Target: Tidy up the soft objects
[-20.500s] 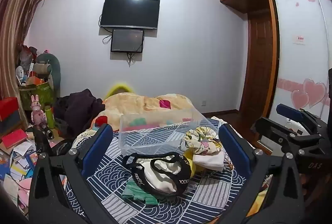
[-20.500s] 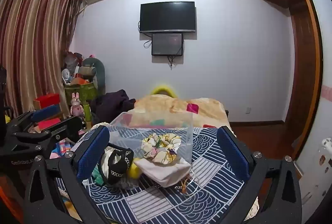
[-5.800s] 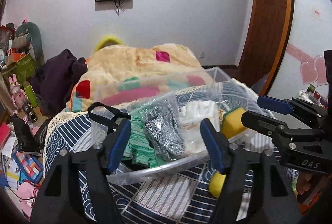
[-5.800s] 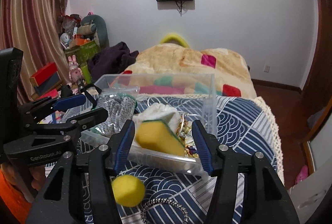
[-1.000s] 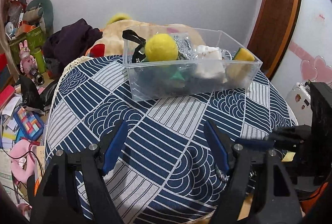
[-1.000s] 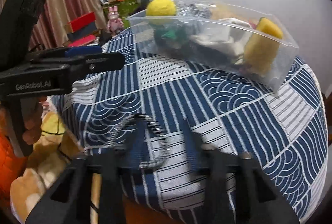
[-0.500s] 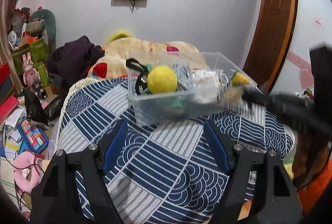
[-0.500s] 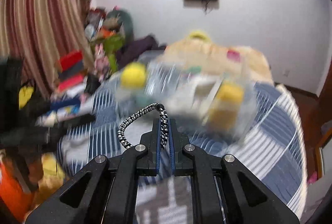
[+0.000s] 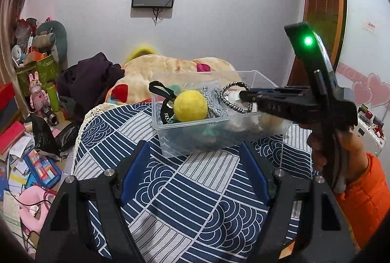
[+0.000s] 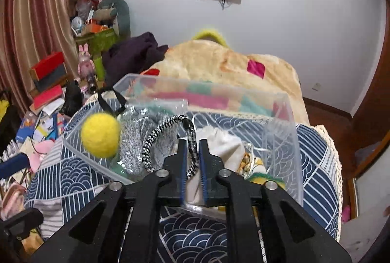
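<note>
A clear plastic bin (image 9: 195,138) (image 10: 280,146) stands on the blue-and-white patterned cloth (image 9: 195,190). It holds a yellow ball (image 9: 190,106) (image 10: 100,135), a grey knit piece (image 10: 136,138), a white cloth (image 10: 224,143), a black strap (image 9: 159,90) and a yellow-green sponge (image 10: 265,177). My right gripper (image 10: 192,148) (image 9: 243,95) is over the bin, its jaws narrowly apart around a black-and-white braided hair tie (image 10: 165,141) (image 9: 234,98). My left gripper (image 9: 195,165) is open and empty, above the cloth in front of the bin.
A beige blanket (image 10: 231,68) lies on the bed behind the bin. Dark clothes (image 9: 90,78), boxes and toys clutter the floor (image 9: 24,141) at the left. A wooden door (image 9: 319,26) and wardrobe stand at the right.
My right gripper has carried the hair tie from low over the cloth's front to above the bin. My left gripper has drawn back slightly and stays open.
</note>
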Demonstrator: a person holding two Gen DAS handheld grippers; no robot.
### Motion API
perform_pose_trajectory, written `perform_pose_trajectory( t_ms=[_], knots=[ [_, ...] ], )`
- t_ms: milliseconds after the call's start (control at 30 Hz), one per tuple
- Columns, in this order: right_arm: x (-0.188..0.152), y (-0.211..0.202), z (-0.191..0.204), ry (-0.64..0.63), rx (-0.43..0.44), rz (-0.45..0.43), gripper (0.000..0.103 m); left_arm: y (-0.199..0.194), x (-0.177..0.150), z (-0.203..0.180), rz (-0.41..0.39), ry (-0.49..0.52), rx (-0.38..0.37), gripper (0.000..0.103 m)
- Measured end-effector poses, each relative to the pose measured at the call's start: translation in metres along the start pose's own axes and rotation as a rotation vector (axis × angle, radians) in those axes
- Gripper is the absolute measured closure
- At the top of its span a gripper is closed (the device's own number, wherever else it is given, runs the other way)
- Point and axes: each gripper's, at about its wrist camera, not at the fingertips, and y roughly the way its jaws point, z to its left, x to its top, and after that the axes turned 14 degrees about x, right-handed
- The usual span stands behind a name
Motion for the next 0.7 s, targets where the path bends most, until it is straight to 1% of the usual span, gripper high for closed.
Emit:
perform_pose_trajectory(
  t_ms=[67, 100, 167, 300, 400, 467, 500, 567, 633, 700],
  knots=[
    [-0.003, -0.011, 0.0, -0.007, -0.01, -0.029, 0.058, -0.002, 0.001, 0.0, -0.005, 0.001, 0.001, 0.028],
    [-0.003, -0.015, -0.001, -0.011, -0.009, -0.044, 0.056, -0.004, 0.002, 0.0, -0.01, 0.002, 0.002, 0.028],
    [-0.001, -0.026, 0.0, -0.012, 0.002, -0.067, 0.055, -0.009, 0.004, 0.0, -0.023, 0.002, 0.002, 0.028],
    [0.003, -0.062, 0.005, -0.008, 0.048, -0.142, 0.054, -0.023, 0.015, -0.004, -0.067, 0.006, 0.0, 0.028],
    [0.001, -0.092, 0.013, -0.013, 0.068, -0.207, 0.042, -0.038, 0.024, -0.008, -0.112, 0.006, -0.01, 0.028],
    [-0.003, -0.111, 0.018, -0.021, 0.074, -0.252, 0.032, -0.048, 0.029, -0.011, -0.143, 0.005, -0.016, 0.028],
    [-0.006, -0.123, 0.022, -0.027, 0.072, -0.281, 0.029, -0.054, 0.032, -0.013, -0.16, 0.005, -0.019, 0.027],
    [-0.012, -0.14, 0.027, -0.032, 0.07, -0.323, 0.02, -0.066, 0.035, -0.016, -0.193, 0.005, -0.019, 0.024],
    [-0.016, -0.154, 0.033, -0.036, 0.068, -0.354, 0.018, -0.076, 0.037, -0.018, -0.22, 0.006, -0.02, 0.019],
    [-0.02, -0.165, 0.038, -0.043, 0.058, -0.368, 0.017, -0.086, 0.038, -0.02, -0.244, 0.009, -0.022, 0.012]
  ],
)
